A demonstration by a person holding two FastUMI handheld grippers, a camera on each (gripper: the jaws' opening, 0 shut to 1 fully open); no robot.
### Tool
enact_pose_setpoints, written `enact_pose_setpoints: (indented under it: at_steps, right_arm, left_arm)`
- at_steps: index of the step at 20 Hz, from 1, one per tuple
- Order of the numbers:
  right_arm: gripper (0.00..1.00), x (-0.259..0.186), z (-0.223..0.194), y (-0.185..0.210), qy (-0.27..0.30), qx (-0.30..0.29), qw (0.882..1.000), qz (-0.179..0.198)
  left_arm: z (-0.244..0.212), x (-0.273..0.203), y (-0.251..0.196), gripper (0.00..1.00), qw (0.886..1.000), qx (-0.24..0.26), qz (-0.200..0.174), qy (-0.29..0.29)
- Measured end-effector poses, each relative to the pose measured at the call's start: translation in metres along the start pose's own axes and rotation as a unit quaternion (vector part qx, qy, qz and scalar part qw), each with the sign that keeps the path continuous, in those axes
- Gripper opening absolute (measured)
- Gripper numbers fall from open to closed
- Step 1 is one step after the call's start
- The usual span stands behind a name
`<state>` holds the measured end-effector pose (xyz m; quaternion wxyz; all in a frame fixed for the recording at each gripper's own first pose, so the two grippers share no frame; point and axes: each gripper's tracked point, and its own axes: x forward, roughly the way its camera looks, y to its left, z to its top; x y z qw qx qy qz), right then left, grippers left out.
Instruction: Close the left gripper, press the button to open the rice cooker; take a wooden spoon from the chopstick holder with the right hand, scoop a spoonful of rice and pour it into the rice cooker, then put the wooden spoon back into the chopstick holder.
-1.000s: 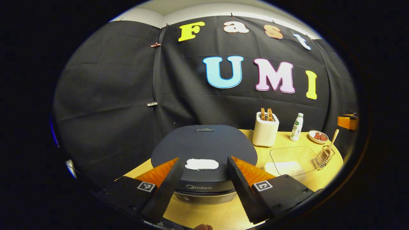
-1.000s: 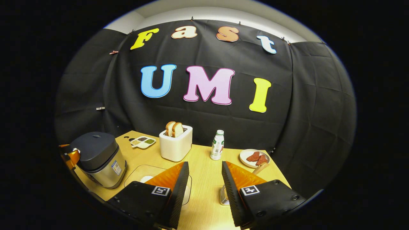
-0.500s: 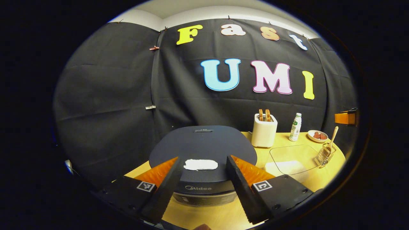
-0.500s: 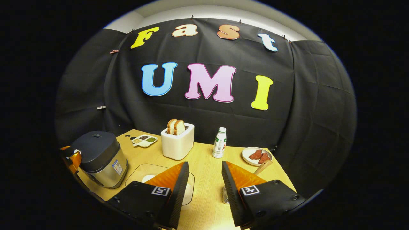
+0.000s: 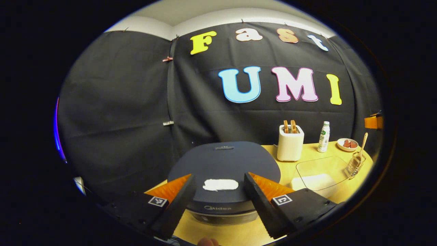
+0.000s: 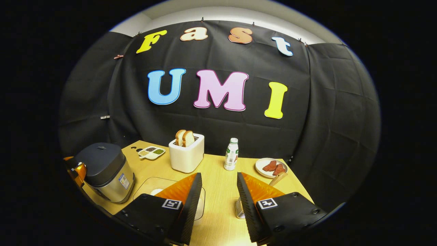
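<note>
A: Starting at the left, what is listed?

B: Item one, left gripper [image 5: 218,191]: jaws spread wide, nothing between them, poised over the front of the rice cooker [image 5: 223,160]. Lid down; the white button [image 5: 220,185] lies between the fingertips, untouched.

A: Next along the wooden table [image 6: 218,177]?

B: In the right gripper view: condiment dish [image 6: 151,152] behind the cooker, white toaster [image 6: 186,155] with two bread slices, small bottle [image 6: 231,154], plate of meat [image 6: 271,167].

A: And the rice?

B: Clear container [image 5: 319,171] of rice, right of the cooker.

A: The spoon?

B: Wooden spoon [image 5: 361,147] stands in the wire chopstick holder [image 5: 355,165], just beside the container.

A: Last entry?

B: Right gripper [image 6: 218,198]: jaws apart, empty, above the table near the holder.
</note>
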<state>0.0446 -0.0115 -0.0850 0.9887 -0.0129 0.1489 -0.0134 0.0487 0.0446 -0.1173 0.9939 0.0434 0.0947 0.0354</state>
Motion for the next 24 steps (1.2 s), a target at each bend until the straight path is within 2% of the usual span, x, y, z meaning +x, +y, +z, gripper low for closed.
enact_pose_setpoints:
  at_steps: [3,11,14,18,21,24]
  right_arm:
    - [0.67,-0.004,0.003,-0.003,-0.007,0.003,1.000,-0.009]
    - [0.73,-0.016,0.010,-0.002,-0.018,0.014,0.999,-0.024]
    - [0.81,-0.024,0.017,0.000,-0.029,0.020,0.999,-0.028]
    - [0.92,-0.036,0.025,0.001,-0.050,0.015,0.998,-0.031]
    - [0.94,-0.041,0.028,0.008,-0.063,0.019,0.998,-0.023]
    - [0.97,-0.046,0.034,0.012,-0.081,0.022,0.996,-0.006]
  left_arm:
    - [0.032,0.002,-0.013,0.95,0.999,-0.003,-0.025,-0.026]
    - [0.108,0.011,-0.018,0.96,0.995,-0.030,-0.045,-0.084]
    - [0.132,0.007,-0.017,0.95,0.993,-0.016,-0.044,-0.107]
    - [0.140,-0.001,-0.035,0.97,0.990,0.002,-0.068,-0.120]
    - [0.134,-0.008,-0.046,0.97,0.990,-0.009,-0.085,-0.112]
    - [0.120,-0.018,-0.049,0.97,0.992,-0.029,-0.080,-0.089]
